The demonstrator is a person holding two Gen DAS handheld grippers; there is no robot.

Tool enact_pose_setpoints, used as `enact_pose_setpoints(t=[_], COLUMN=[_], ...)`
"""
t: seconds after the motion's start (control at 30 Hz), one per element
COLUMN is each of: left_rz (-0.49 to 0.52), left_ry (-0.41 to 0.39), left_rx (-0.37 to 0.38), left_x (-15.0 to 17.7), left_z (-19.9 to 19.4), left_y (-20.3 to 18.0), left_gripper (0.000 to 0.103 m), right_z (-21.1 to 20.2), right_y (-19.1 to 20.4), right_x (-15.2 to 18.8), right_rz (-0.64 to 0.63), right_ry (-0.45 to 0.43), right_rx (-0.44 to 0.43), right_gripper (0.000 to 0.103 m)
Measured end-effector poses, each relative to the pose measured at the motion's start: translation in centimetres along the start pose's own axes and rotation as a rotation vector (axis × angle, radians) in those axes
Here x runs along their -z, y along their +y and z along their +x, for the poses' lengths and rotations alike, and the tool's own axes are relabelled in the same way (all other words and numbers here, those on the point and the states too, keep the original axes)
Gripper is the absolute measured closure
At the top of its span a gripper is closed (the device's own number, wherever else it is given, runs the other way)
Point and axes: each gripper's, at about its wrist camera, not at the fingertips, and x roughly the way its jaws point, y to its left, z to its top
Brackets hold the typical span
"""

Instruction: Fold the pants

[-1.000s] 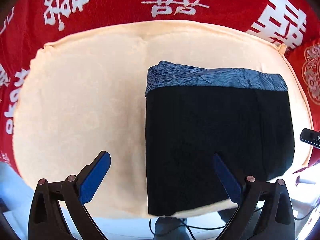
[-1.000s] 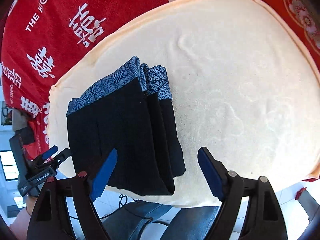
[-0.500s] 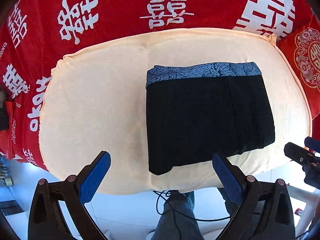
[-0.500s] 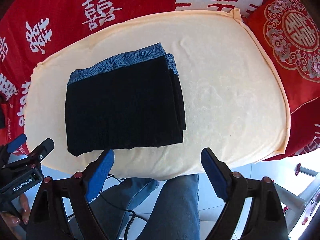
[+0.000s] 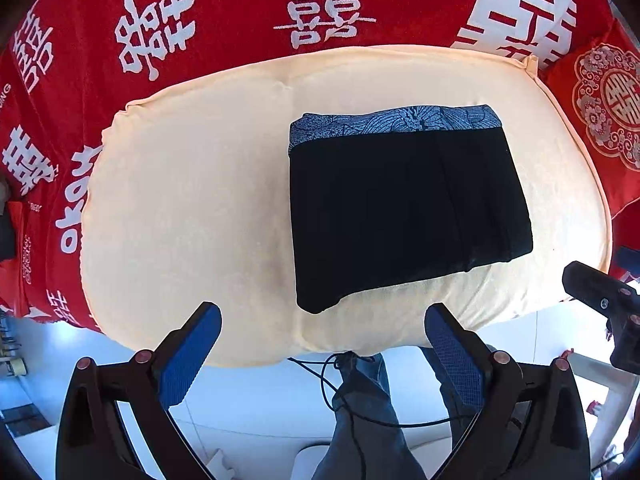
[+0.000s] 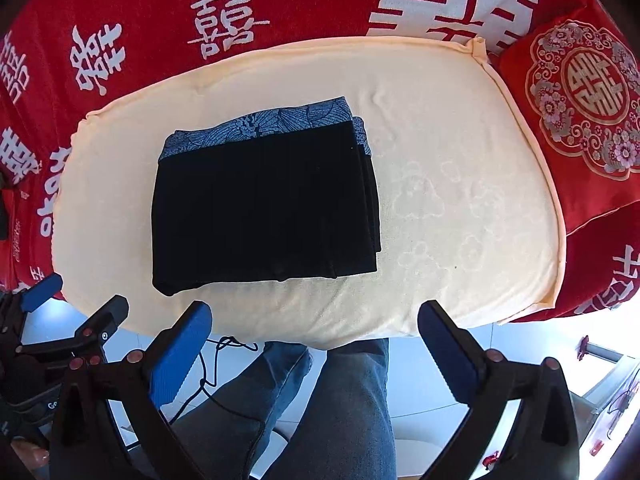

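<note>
The black pants (image 5: 404, 208) lie folded into a flat rectangle with a blue patterned waistband along the far edge, on a cream cushion (image 5: 188, 200). They also show in the right wrist view (image 6: 264, 208) on the cushion (image 6: 460, 184). My left gripper (image 5: 322, 328) is open and empty, held back from the cushion's near edge. My right gripper (image 6: 314, 326) is open and empty, also off the near edge. The left gripper shows at the lower left of the right wrist view (image 6: 76, 312).
A red cloth with white characters (image 5: 200, 32) covers the surface around the cushion. A red embroidered pillow (image 6: 580, 112) lies at the right. The person's jeans-clad legs (image 6: 328, 408) and a black cable (image 5: 344, 384) are below the cushion's near edge.
Both grippers have drawn back and up from the folded pants, so the cushion and pants look smaller and farther. The pants have stayed in place.
</note>
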Motion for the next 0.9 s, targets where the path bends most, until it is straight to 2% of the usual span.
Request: enact_pose_setpoints(t=[0.9], left_rz=[-0.005], left_ry=[-0.020], left_rx=[0.000], left_x=[0.32], left_z=[-1.01], left_y=[0.20], left_gripper=[0.001], right_z=[-0.19], right_y=[0.95], right_x=[0.32], right_rz=[-0.024], right_ry=[0.032], right_rx=[-0.010], right_gripper=[0.000])
